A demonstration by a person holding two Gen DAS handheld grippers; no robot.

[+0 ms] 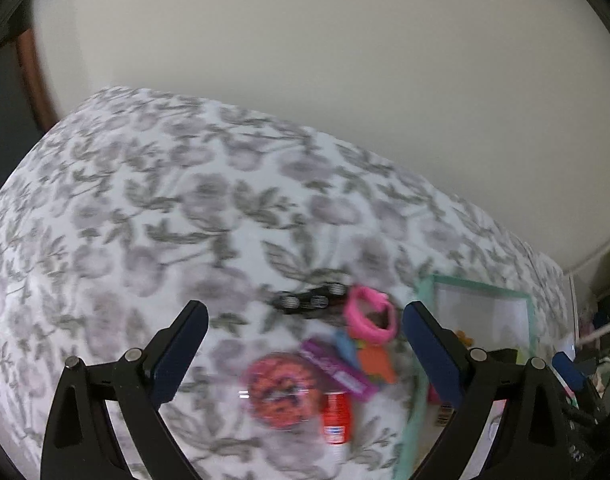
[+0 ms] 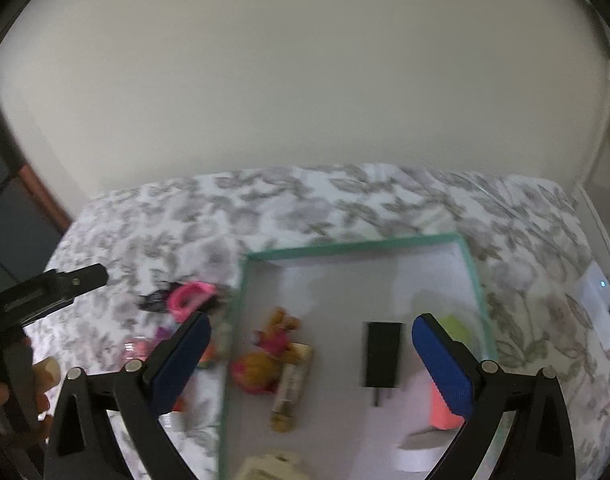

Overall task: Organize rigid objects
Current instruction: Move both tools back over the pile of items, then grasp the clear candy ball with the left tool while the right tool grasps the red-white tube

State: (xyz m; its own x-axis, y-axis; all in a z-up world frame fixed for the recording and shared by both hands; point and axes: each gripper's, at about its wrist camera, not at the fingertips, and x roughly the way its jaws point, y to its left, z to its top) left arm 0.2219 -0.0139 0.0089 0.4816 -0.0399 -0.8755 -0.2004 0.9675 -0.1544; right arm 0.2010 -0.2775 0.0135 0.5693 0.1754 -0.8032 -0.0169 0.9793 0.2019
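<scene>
My left gripper [image 1: 305, 322] is open above a loose pile on the floral cloth: a round red-orange container [image 1: 281, 391], a red tube [image 1: 337, 416], a purple box [image 1: 339, 368], a pink ring [image 1: 369, 314] and a black toy car [image 1: 309, 298]. Nothing sits between its pads. My right gripper [image 2: 309, 334] is open over the green-rimmed tray [image 2: 357, 245], with nothing held. In the tray lie a black charger [image 2: 381, 354], a small plush figure [image 2: 271, 354], a tan stick-shaped thing [image 2: 291, 390] and an orange block [image 2: 445, 408]. The left gripper [image 2: 87, 276] shows at the left edge of the right wrist view.
A plain pale wall rises behind the cloth-covered surface [image 1: 145, 208]. A cream-coloured object [image 2: 271, 466] lies at the tray's near edge. A white device with a small light [image 2: 595, 286] sits to the right. A hand [image 2: 9, 392] holds the left tool.
</scene>
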